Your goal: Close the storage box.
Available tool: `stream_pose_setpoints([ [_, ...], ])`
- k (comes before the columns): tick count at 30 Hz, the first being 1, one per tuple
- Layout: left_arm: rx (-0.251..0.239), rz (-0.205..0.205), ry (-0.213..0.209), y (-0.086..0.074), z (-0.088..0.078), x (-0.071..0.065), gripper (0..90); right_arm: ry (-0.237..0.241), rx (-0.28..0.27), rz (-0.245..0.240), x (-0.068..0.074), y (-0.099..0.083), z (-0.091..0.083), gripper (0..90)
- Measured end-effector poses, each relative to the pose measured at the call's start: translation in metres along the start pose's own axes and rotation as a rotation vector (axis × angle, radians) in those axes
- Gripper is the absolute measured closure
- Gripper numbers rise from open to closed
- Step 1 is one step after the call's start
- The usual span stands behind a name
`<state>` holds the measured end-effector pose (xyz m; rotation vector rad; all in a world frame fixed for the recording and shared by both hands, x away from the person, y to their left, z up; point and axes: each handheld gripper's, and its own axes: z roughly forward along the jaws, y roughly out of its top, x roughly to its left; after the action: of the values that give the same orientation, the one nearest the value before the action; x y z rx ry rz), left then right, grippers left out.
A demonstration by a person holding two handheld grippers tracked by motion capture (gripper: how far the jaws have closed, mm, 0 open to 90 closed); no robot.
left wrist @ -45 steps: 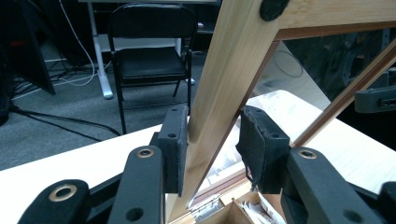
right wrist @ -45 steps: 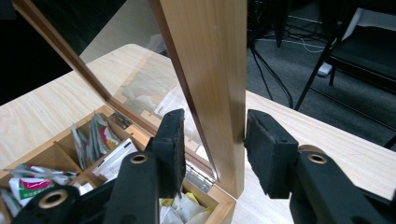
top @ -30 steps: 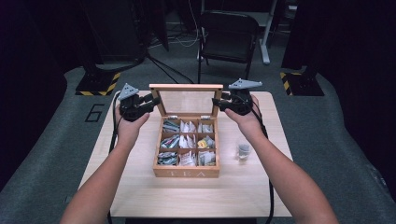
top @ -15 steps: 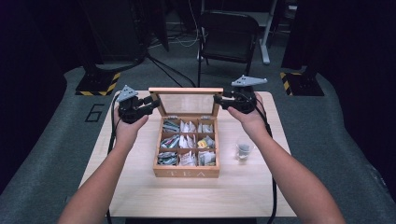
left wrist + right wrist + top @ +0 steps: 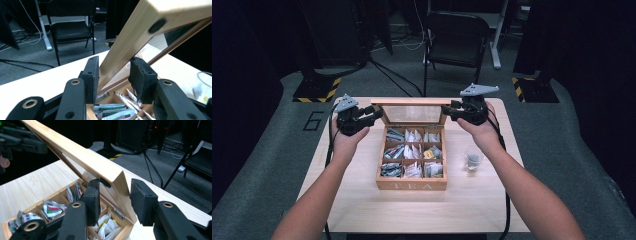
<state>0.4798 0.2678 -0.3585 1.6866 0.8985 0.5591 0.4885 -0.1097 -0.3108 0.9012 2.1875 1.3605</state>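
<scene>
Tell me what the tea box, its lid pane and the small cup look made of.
Tea box: pale wood, probably bamboo, matte; fine straight grain shows. Lid pane: clear glass or acrylic, glossy; the table shows through it. Small cup: clear glass or plastic, can't tell which; see-through walls.

We see a pale wooden table (image 5: pixel 362 210) on a grey carpeted floor (image 5: pixel 272 165) marked with a black "6" (image 5: pixel 313 120). Beyond it stands a black folding metal chair (image 5: pixel 457 37), with yellow-and-black striped base plates (image 5: pixel 318 90) and black cables (image 5: pixel 394 75) nearby. Dark curtains (image 5: pixel 582 45) surround everything.
</scene>
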Motion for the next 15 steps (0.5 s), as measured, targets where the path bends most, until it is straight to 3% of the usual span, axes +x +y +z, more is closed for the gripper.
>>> stream_pose_setpoints([
  [4, -0.008, 0.010, -0.015, -0.001, -0.006, -0.004, 58.5, 0.007, -0.010, 0.014, 0.004, -0.007, -0.003, 59.1],
  [15, -0.010, 0.049, -0.029, -0.003, -0.028, -0.018, 58.3, 0.015, -0.017, -0.014, 0.015, -0.023, -0.010, 58.8],
])
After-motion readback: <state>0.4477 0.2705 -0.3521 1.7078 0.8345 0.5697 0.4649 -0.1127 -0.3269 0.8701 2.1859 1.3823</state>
